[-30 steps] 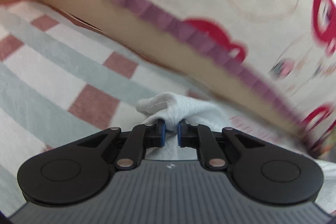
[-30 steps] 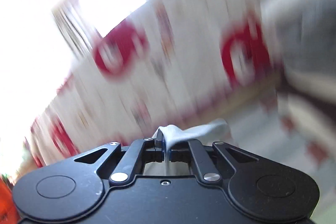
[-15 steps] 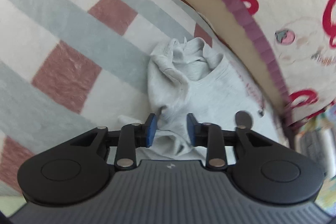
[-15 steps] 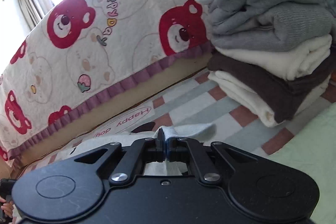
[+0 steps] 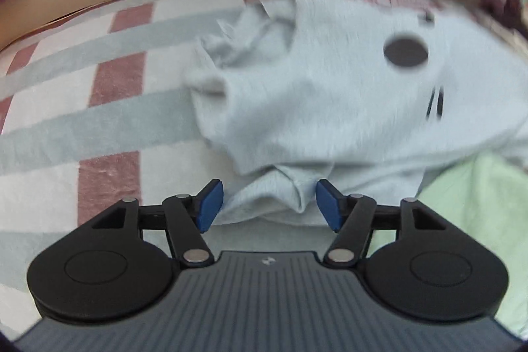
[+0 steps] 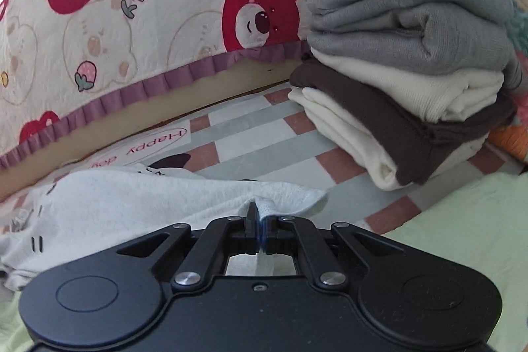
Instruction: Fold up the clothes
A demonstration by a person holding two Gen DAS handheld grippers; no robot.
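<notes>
Clothes-folding centres on a pale grey top (image 5: 330, 94) spread by the bed's padded edge; right gripper (image 6: 261, 231) pinches its hem, left gripper (image 5: 268, 203) gapes over bunched cloth. Likely mid-layout; next needs smoothing.

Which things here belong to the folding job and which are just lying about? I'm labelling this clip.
In the job:
- pale grey printed cotton garment
- left gripper, open
- right gripper, shut on its edge

Lying about:
- stack of folded grey, cream and brown knitwear
- bear-print quilted cover
- checked sheet

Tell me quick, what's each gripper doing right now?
Left gripper: open, holding nothing, over the light grey garment.
Right gripper: shut on the garment's edge.
</notes>
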